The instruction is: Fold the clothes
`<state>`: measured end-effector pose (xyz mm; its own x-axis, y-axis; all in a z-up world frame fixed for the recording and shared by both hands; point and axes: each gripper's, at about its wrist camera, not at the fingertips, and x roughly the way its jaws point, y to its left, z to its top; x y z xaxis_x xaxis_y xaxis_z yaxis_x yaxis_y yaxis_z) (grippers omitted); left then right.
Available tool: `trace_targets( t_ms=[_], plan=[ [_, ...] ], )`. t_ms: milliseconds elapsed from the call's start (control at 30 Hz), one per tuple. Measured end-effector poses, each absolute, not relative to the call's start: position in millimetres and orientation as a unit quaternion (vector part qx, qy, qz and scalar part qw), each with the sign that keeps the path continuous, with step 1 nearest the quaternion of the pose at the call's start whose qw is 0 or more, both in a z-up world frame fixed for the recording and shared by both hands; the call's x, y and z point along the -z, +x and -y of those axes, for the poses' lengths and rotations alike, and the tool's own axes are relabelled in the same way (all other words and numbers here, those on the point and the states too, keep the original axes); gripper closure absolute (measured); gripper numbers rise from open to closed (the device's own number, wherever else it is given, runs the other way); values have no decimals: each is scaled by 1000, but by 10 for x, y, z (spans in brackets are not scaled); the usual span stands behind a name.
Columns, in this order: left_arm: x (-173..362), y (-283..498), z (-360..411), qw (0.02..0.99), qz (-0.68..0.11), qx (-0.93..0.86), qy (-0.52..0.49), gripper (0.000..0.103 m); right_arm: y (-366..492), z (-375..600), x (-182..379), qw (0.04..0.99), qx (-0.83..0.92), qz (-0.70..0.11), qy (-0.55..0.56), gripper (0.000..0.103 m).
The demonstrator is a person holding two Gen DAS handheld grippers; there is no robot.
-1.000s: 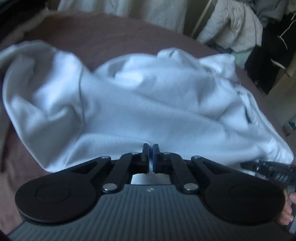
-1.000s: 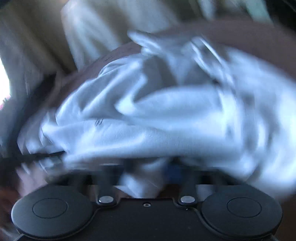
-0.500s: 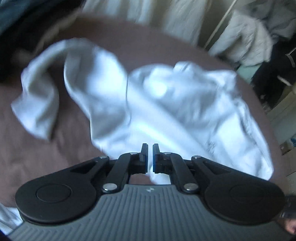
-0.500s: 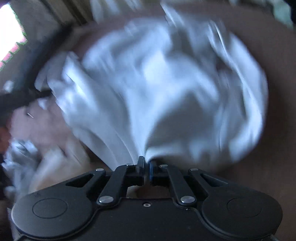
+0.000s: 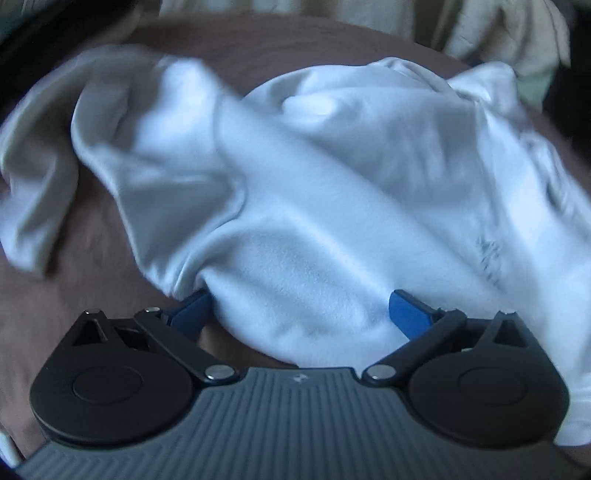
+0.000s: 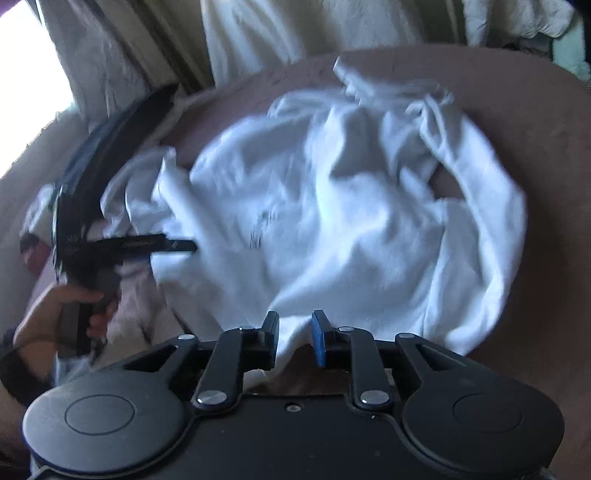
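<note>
A white sweatshirt [image 5: 332,192] lies crumpled on a brown bedspread [image 5: 74,295]; it also shows in the right wrist view [image 6: 332,221]. My left gripper [image 5: 299,310] is wide open, its blue pads [image 5: 410,314] on either side of the garment's near hem, holding nothing. It also shows from the side at the garment's left edge in the right wrist view [image 6: 177,245]. My right gripper [image 6: 295,332] is partly open at the near hem, with cloth lying between the jaws but not pinched.
The brown bedspread [image 6: 554,166] reaches right of the garment. Pale curtains [image 6: 295,33] hang behind the bed. Light clothes [image 5: 509,33] hang at the back right. A sleeve [image 5: 40,173] trails left.
Both grippers were shut on the sweatshirt's hem and have opened, letting it drop onto the bed. The garment has settled flatter and nearer to me.
</note>
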<state>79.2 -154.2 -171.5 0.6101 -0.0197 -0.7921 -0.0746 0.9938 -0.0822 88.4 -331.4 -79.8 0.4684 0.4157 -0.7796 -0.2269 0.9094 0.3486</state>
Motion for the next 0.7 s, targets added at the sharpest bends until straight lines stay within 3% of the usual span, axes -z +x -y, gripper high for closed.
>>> trace_targets(
  t_ms=[33, 67, 267, 400, 533, 600, 633, 667, 700],
  plan=[
    [1681, 742, 1583, 903, -428, -16, -33, 66, 870, 3260, 851, 848, -194, -485, 93, 78],
    [1632, 703, 1597, 906, -422, -11, -18, 96, 857, 3199, 905, 844, -200, -490, 88, 78],
    [963, 273, 1628, 920, -377, -38, 99, 96, 834, 3071, 936, 836, -224, -497, 56, 78],
    [1216, 277, 1285, 889, -457, -18, 16, 94, 838, 3172, 893, 838, -222, -497, 45, 79],
    [1388, 262, 1160, 871, -491, -25, -6, 89, 966, 3385, 606, 859, -224, -460, 32, 76],
    [1128, 291, 1239, 886, -462, -24, 5, 84, 1117, 3527, 382, 880, -203, -429, 14, 62],
    [989, 294, 1276, 896, -444, -20, 4, 75, 1196, 3600, 276, 890, -192, -414, 5, 56],
    [850, 290, 1311, 905, -425, -15, 0, 61, 1298, 3667, 226, 896, -180, -405, -7, 55],
    [712, 286, 1346, 914, -406, -10, -5, 56, 1411, 3731, 202, 901, -169, -400, -21, 55]
  ],
)
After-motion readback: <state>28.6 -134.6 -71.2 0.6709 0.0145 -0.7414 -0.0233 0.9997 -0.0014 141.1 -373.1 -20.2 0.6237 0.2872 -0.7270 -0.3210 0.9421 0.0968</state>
